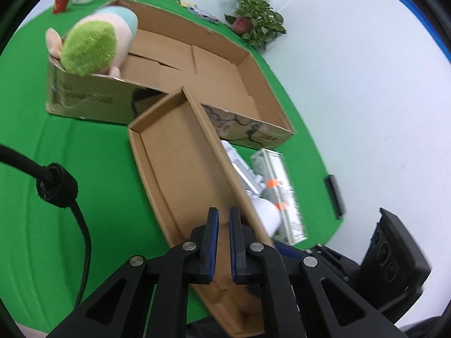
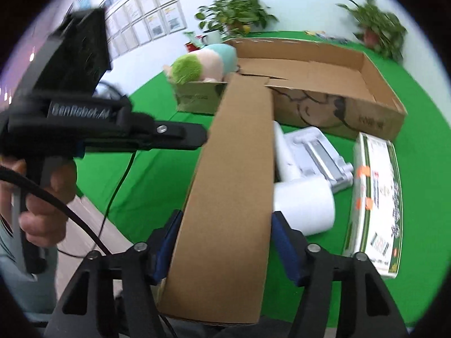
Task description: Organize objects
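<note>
Both grippers pointed steeply downward over the green table [image 1: 84, 146], each engaged with the same narrow cardboard tray [image 1: 180, 152].

The left gripper [image 1: 223, 239] came in over the tray's near end. Its jaws stood almost together, with a thin slot between the blue pads, and the tray's long side wall ran up against the outer face of the right-hand finger. Whether the pads pinched any cardboard could not be determined from this view. In the right wrist view the left gripper's black body reached in from the left toward the tray, held by a hand [image 2: 36, 194] wrapped round its handle, with a pale sleeve below.

The right gripper [image 2: 225, 242] straddled the tray's near end. Its jaws stood about half open, one blue pad against each long outer face of the tray, so the tray was held across its width. From this side the tray showed its plain brown underside, tilted upward.

The tray's far end reached the front wall of the large open box [image 1: 197, 64], which lay flat on the table. A plush toy [image 1: 93, 45] with a green tuft sat in the left end of the large open box. To the right of the tray, in front of the large open box, lay a white paper roll [image 2: 304, 205], a white plastic item [image 2: 313, 152] and a green-and-white carton [image 2: 375, 197].
</note>
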`<state>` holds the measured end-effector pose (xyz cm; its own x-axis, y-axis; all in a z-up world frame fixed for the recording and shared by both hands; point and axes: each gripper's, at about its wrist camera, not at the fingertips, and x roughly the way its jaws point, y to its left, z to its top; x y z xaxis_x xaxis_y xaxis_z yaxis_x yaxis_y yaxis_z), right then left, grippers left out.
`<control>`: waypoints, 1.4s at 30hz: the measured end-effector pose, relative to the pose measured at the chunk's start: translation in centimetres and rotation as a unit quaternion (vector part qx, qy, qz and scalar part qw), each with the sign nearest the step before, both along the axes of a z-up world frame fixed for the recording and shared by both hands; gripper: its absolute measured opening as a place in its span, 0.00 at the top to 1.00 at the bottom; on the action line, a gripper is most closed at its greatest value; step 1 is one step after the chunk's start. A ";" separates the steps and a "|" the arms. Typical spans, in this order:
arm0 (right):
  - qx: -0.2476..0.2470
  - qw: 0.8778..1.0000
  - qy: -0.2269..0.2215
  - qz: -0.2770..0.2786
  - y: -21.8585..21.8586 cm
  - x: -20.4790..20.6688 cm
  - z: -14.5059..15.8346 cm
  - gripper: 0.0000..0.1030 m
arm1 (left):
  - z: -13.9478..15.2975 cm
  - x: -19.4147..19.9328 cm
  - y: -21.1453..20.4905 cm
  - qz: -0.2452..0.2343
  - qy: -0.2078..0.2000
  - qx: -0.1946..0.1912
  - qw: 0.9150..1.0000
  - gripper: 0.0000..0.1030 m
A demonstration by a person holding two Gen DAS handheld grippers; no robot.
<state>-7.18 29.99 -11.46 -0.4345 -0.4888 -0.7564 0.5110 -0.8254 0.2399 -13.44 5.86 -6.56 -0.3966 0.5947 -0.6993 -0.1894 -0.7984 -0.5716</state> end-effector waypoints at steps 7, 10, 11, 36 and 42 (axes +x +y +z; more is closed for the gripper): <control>-0.086 0.994 -0.059 -0.023 1.1 -0.8 -1.0 0.47 | 1.0 2.5 -3.2 0.051 0.040 -0.075 0.995 0.96; -0.123 0.987 -0.104 -0.010 0.2 -1.5 -2.2 0.47 | 1.1 3.7 -5.4 0.071 0.047 -0.100 0.991 0.90; -0.132 0.984 -0.116 -0.002 -0.2 -1.7 -2.5 0.47 | 1.0 4.0 -5.9 0.076 0.047 -0.110 0.990 0.84; -0.056 0.997 -0.002 0.062 -5.3 1.4 -0.9 0.34 | -2.9 4.4 -6.3 0.074 0.007 -0.147 0.986 0.51; -0.020 1.000 0.018 0.004 -4.3 -0.5 -0.6 0.38 | -3.4 4.1 -5.7 0.056 0.008 -0.144 0.988 0.53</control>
<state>-7.63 25.70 -12.08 -0.4574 -0.5221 -0.7198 0.5256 -0.8117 0.2548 -9.34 0.20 -9.94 -0.4606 0.3236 -0.8265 -0.0973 -0.9440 -0.3153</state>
